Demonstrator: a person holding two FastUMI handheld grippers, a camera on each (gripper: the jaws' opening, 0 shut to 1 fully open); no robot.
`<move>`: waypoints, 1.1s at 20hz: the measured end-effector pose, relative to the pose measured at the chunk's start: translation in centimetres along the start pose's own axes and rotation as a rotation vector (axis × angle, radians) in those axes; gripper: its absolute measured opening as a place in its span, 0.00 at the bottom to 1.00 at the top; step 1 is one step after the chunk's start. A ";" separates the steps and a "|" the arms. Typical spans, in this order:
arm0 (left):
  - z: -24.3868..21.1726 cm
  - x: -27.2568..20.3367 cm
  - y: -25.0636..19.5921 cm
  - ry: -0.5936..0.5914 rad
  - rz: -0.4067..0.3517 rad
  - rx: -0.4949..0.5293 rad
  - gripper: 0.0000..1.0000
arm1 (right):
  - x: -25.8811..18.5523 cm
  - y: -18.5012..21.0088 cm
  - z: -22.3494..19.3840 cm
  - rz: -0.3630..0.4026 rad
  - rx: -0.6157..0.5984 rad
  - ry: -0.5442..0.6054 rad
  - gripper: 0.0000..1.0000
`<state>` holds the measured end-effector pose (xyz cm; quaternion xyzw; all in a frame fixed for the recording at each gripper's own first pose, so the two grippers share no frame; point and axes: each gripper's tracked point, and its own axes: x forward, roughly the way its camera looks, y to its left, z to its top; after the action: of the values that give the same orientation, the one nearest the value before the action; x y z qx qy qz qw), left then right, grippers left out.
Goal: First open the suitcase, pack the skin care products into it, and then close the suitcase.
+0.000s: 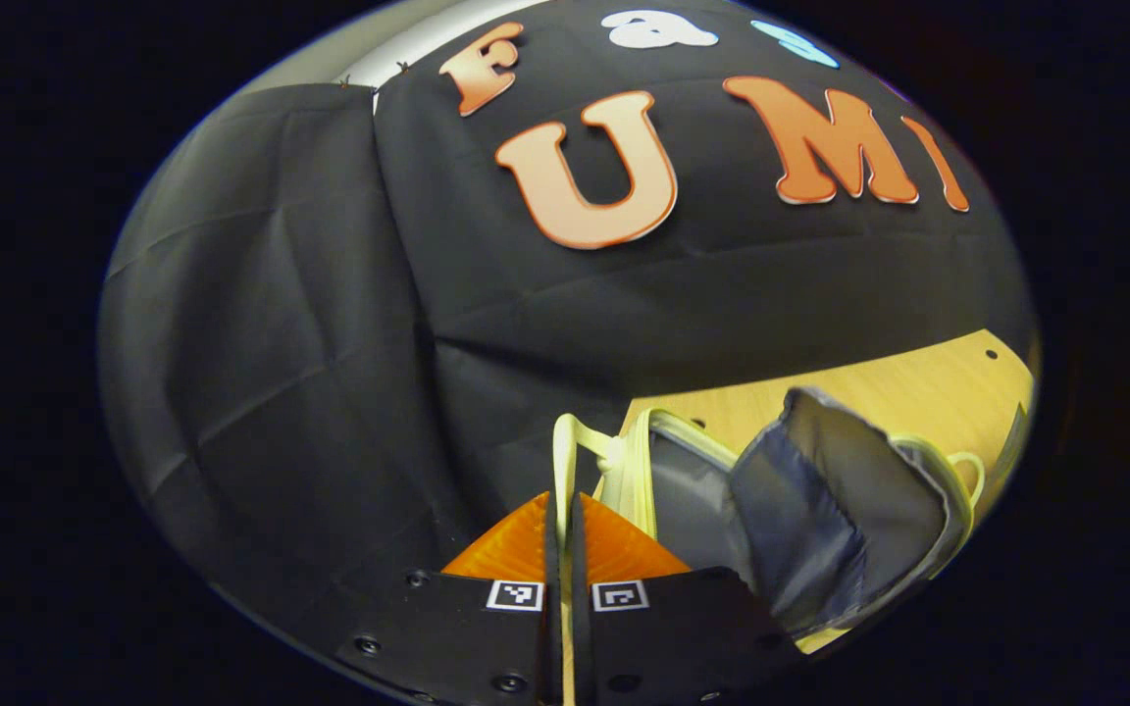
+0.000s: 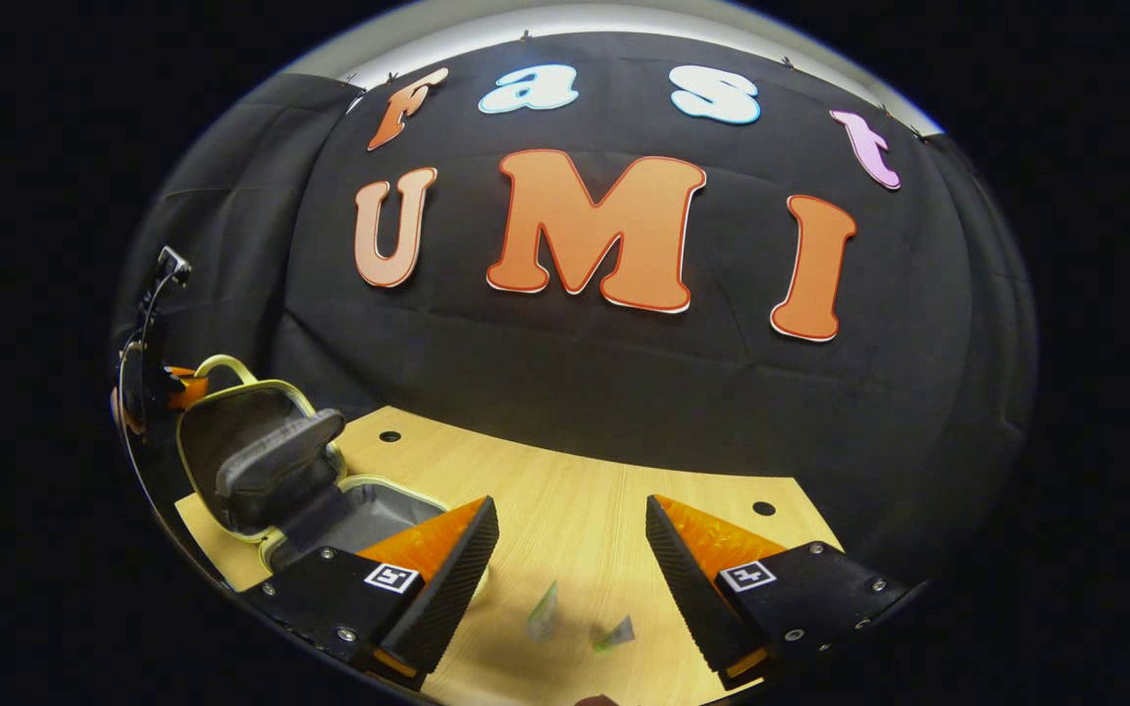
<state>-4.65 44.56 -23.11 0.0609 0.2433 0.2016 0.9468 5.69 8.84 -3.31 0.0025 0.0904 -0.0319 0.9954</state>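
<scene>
The small suitcase (image 1: 820, 490) has pale yellow trim and grey lining and lies open on the wooden table (image 1: 928, 392). My left gripper (image 1: 563, 512) is shut on the lid's pale yellow handle loop (image 1: 565, 451) and holds the lid up. In the right gripper view the lid (image 2: 241, 441) stands upright over the base (image 2: 384, 512) at the far left, with the left gripper (image 2: 148, 384) at its handle (image 2: 224, 365). My right gripper (image 2: 573, 567) hangs open above the table. Two small greenish skin care items (image 2: 542, 613) lie below, between its fingers, blurred.
A grey inner flap (image 2: 281, 453) hangs from the lid into the suitcase. The table (image 2: 575, 500) has small round holes (image 2: 763, 508) near its back edge. The black cloth wall stands close behind the table.
</scene>
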 end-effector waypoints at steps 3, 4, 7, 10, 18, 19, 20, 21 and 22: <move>-6.8 4.5 0.7 0.146 -0.005 0.079 0.04 | -0.1 2.3 0.1 -0.011 0.023 0.008 0.95; -8.3 5.5 0.4 0.180 -0.021 0.085 0.04 | 0.0 3.0 0.1 -0.011 0.028 0.013 0.95; -11.0 5.8 0.3 0.278 -0.047 0.080 0.10 | -0.5 3.7 -0.2 -0.017 0.043 0.043 0.95; -8.0 4.9 0.3 0.201 -0.005 0.124 0.24 | -0.8 3.1 -0.7 -0.035 0.057 0.059 0.95; 2.2 -2.9 -12.2 -0.017 -0.156 0.072 0.86 | -1.3 -0.2 -1.0 -0.011 0.028 0.020 0.96; 3.5 -4.0 -14.0 -0.039 -0.178 0.061 0.90 | -1.4 -0.8 -1.3 -0.007 0.028 0.018 0.96; 4.6 -5.3 -15.9 -0.059 -0.202 0.047 0.90 | -1.6 -1.4 -1.4 -0.003 0.031 0.014 0.96; 5.7 -6.2 -17.8 -0.077 -0.230 0.033 0.93 | -1.7 -2.1 -1.5 0.001 0.033 0.009 0.96; 7.0 -8.4 -20.9 -0.105 -0.275 0.011 0.97 | -2.0 -3.1 -1.8 0.004 0.034 0.008 0.96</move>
<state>-0.59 21.93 -17.85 0.0425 0.2007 0.0650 0.9766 3.19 5.93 -4.75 0.0200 0.0937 -0.0313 0.9949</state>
